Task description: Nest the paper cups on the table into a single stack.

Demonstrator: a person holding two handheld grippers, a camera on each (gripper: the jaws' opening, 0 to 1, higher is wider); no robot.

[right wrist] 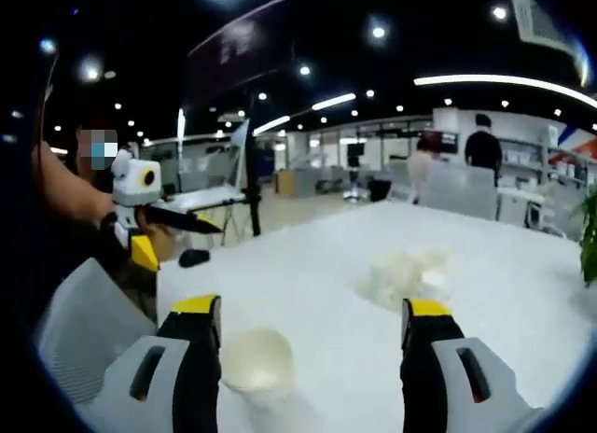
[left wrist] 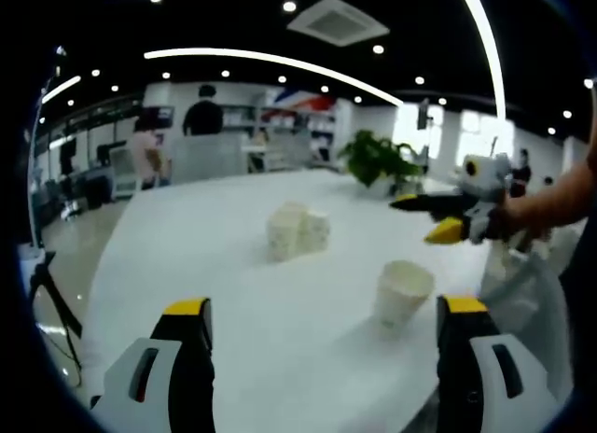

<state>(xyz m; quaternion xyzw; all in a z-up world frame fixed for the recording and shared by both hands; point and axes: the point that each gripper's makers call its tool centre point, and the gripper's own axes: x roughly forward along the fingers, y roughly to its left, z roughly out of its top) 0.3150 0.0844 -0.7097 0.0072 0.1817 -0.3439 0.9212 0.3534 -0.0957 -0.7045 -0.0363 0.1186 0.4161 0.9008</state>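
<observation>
On the white tabletop point(left wrist: 233, 265) a single paper cup point(left wrist: 402, 294) stands upright, a little inside the right jaw in the left gripper view; in the right gripper view the same cup point(right wrist: 256, 358) is seen from above, with its open mouth just beside the left jaw. Further away, near the middle of the tabletop, a small group of paper cups point(left wrist: 298, 231) stands close together, touching or almost touching; how many they are I cannot tell. In the right gripper view this group point(right wrist: 403, 271) is blurred, a pale heap well apart from the single cup. The left claw point(left wrist: 324, 312) is spread wide and grips nothing; the bare tabletop shows between its yellow-tipped jaws. The right claw point(right wrist: 312, 314) is also spread wide and is empty. In the left gripper view the right claw point(left wrist: 431, 216) comes in from the right side, held by a hand point(left wrist: 508, 223) above the tabletop, its two jaws apart. In the right gripper view the left claw point(right wrist: 173, 235) comes in from the left, over the edge of the tabletop. Behind the tabletop a green plant point(left wrist: 378, 159) stands, and beyond it is an office room with ceiling lights and some people standing.
</observation>
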